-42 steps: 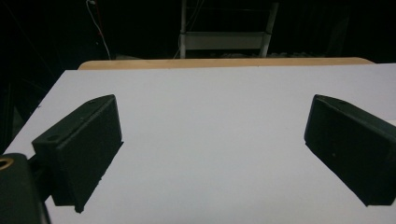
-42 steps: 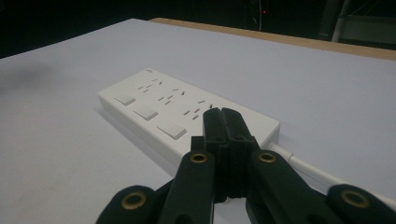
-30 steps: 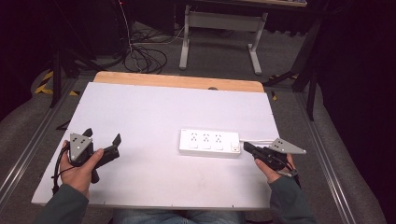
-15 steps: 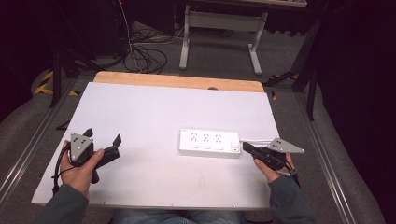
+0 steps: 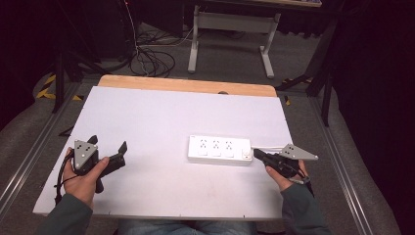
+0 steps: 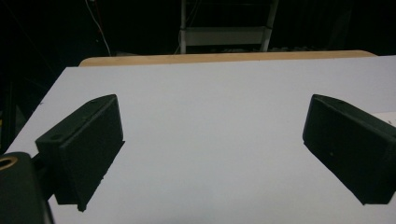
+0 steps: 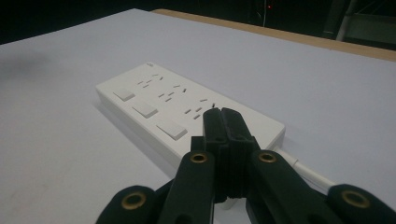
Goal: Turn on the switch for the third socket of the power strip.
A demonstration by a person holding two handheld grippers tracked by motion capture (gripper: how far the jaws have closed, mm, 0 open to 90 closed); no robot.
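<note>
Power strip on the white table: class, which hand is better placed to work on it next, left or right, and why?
Right. The right gripper, jaws shut, sits at the power strip's near end, while the left gripper rests open, well away across the table.

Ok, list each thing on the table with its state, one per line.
power strip: lying flat on the white table, sockets up, nothing plugged in, white cable leaving its right end.
right gripper: jaws shut with nothing between them, tips at the strip's right end.
left gripper: jaws wide open, empty, over bare table.
</note>
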